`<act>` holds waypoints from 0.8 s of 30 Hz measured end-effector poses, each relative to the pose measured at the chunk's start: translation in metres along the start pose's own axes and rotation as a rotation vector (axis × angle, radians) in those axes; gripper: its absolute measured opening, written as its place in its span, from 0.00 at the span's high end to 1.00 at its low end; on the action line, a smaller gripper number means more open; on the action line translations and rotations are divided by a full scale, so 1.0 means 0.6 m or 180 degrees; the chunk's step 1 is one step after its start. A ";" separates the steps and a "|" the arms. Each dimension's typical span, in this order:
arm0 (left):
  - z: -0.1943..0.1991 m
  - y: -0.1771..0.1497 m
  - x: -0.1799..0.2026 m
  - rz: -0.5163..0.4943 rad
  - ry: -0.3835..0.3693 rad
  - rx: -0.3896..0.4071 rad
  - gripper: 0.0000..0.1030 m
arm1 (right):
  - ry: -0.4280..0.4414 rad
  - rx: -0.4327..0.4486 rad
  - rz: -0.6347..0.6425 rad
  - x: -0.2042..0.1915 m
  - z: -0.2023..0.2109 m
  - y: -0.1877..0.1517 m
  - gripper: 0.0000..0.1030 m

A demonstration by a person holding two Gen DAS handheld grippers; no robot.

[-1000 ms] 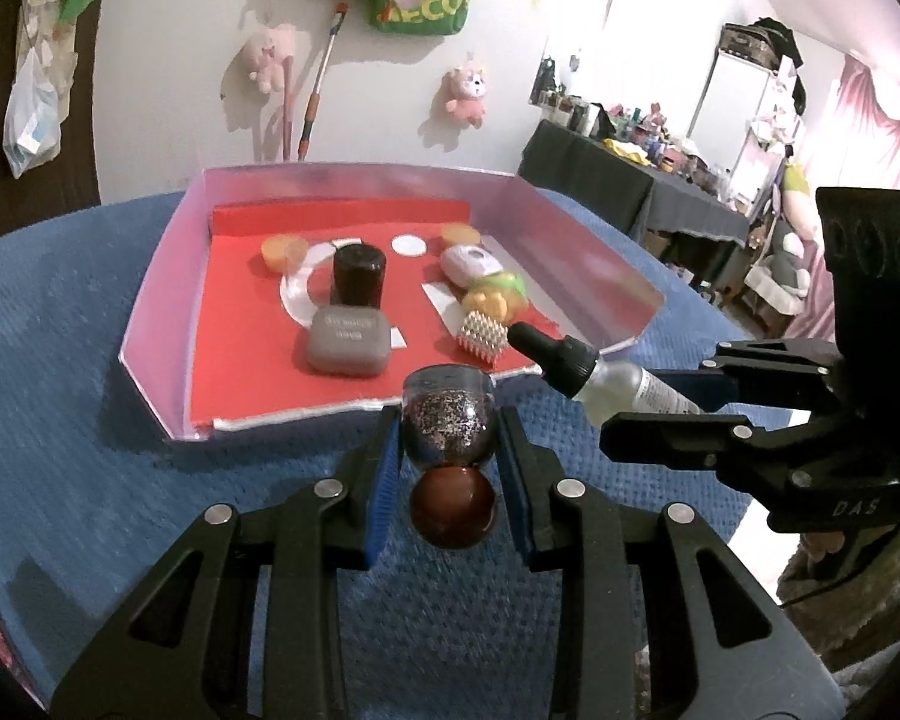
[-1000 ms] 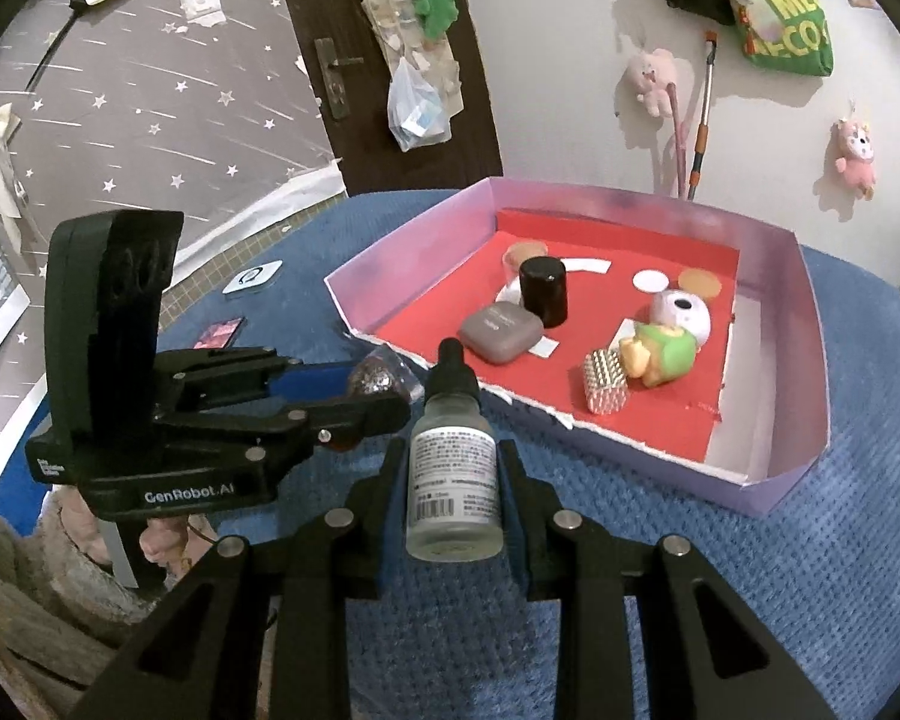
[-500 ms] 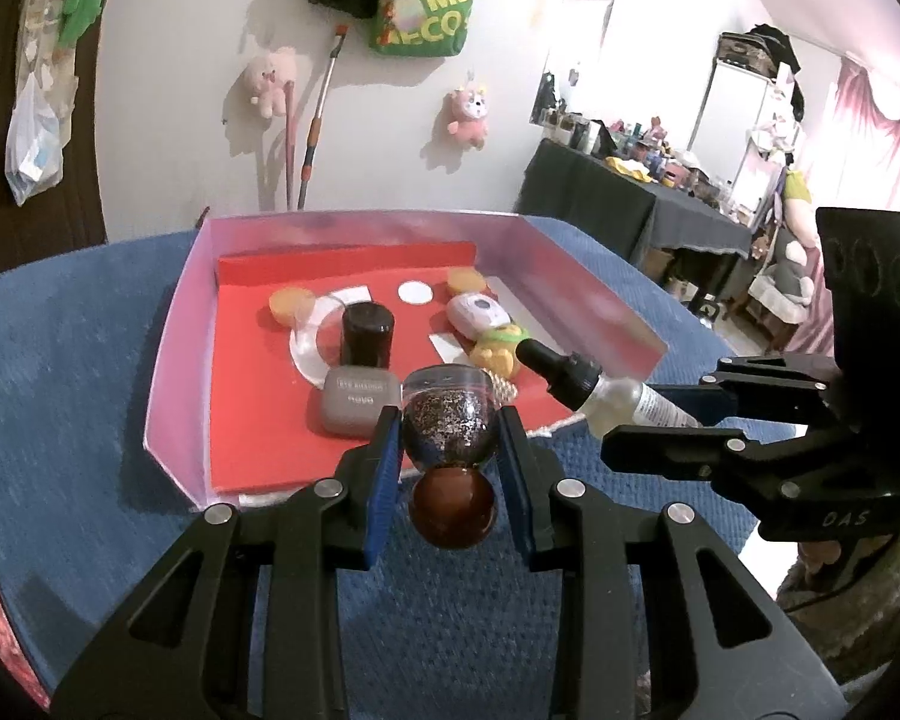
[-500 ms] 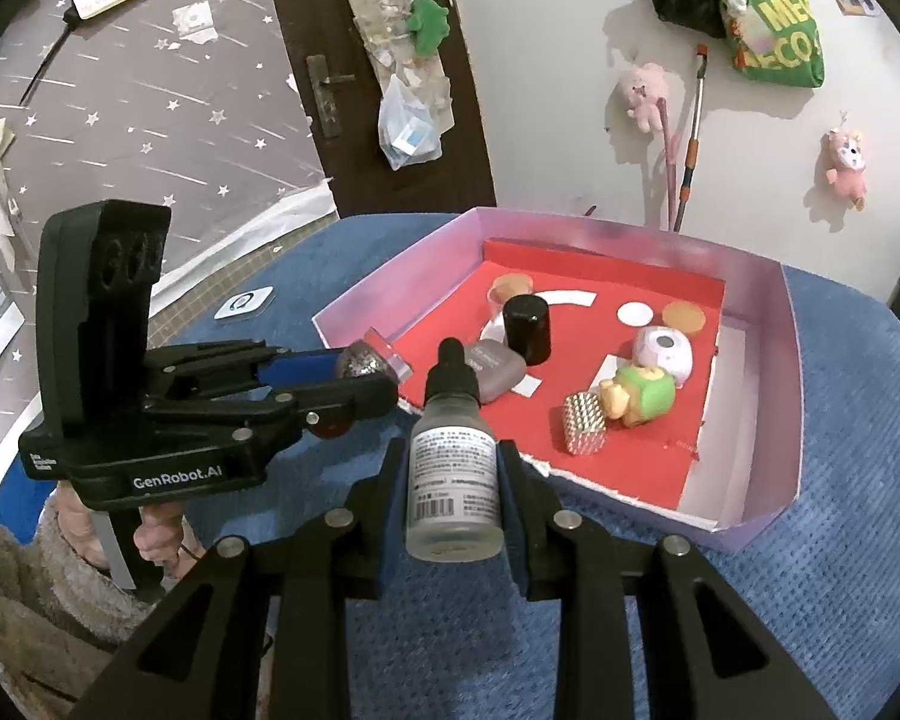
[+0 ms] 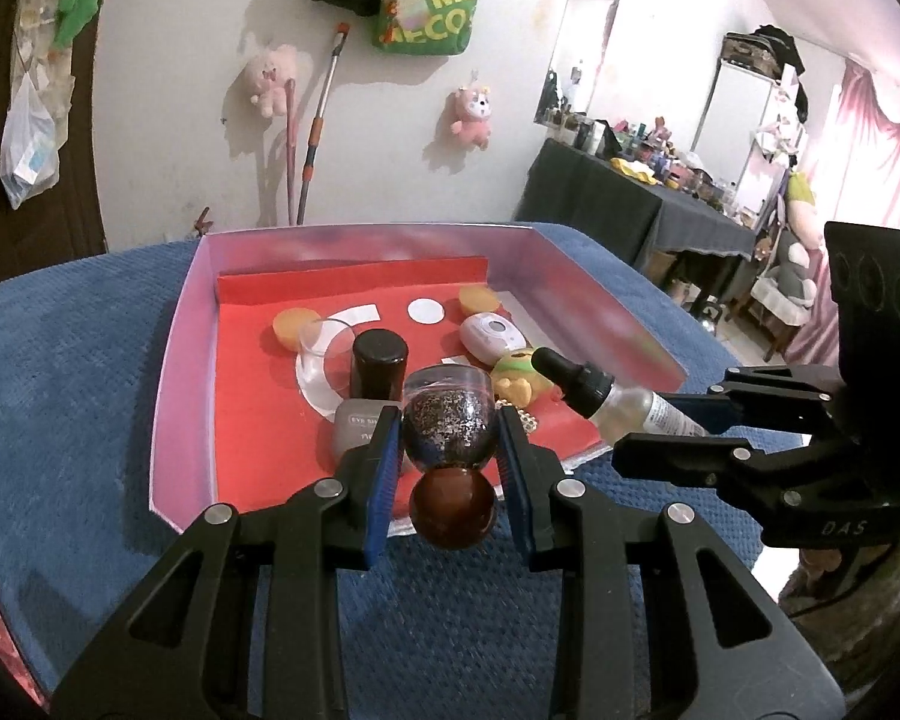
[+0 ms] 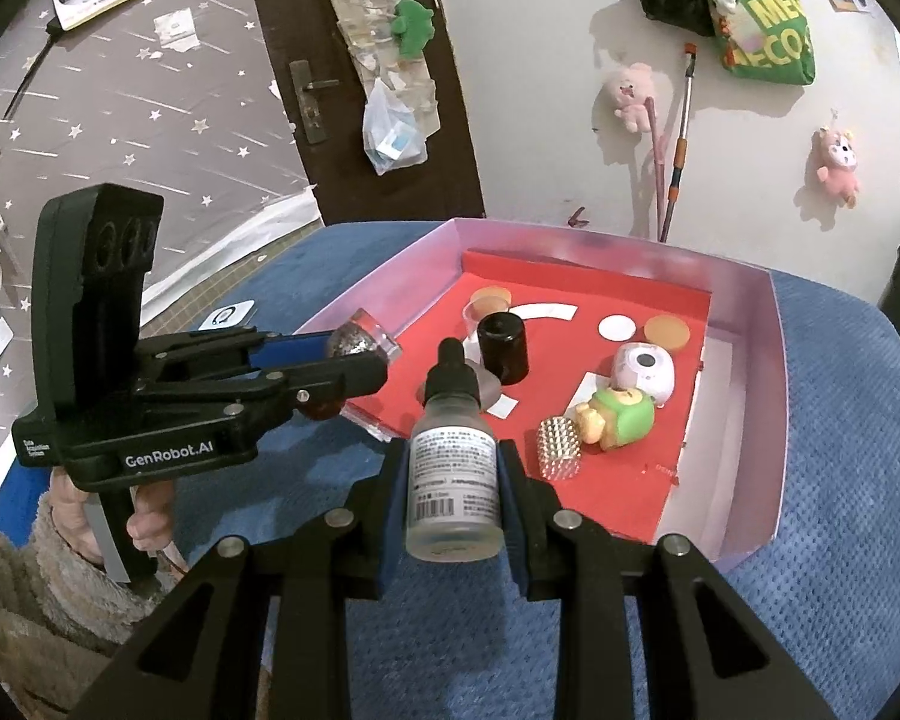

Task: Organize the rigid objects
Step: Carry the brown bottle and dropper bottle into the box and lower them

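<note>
My left gripper is shut on a glitter-filled jar with a brown round end, held above the near edge of the pink tray; it also shows in the right wrist view. My right gripper is shut on a frosted dropper bottle with a black cap, held above the blue cloth just before the tray's near wall. The bottle shows at the right in the left wrist view.
The tray's red floor holds a black jar, a grey case, a white round device, a green and yellow toy, a spiky silver block, orange discs and a clear cup. Blue cloth covers the table.
Both grippers have moved forward and up with their objects, so the tray lies closer beneath them. The jaws have stayed shut.
</note>
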State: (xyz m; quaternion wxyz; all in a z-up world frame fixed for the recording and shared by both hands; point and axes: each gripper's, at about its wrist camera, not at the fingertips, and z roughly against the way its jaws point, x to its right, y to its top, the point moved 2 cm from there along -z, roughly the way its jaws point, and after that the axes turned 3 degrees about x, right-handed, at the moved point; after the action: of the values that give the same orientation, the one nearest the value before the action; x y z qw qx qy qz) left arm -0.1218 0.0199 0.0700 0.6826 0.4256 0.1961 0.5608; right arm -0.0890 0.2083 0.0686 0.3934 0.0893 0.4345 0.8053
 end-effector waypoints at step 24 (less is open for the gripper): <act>-0.089 -0.013 -0.026 0.0009 -0.0202 -0.0534 0.72 | 0.0021 -0.0332 -0.0241 0.049 -0.085 0.008 0.71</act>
State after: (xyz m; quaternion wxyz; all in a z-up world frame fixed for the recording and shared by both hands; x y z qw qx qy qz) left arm -0.1618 0.0246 0.0304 0.7209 0.3848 0.1261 0.5625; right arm -0.1360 0.1956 0.0358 0.4264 0.0496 0.3963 0.8116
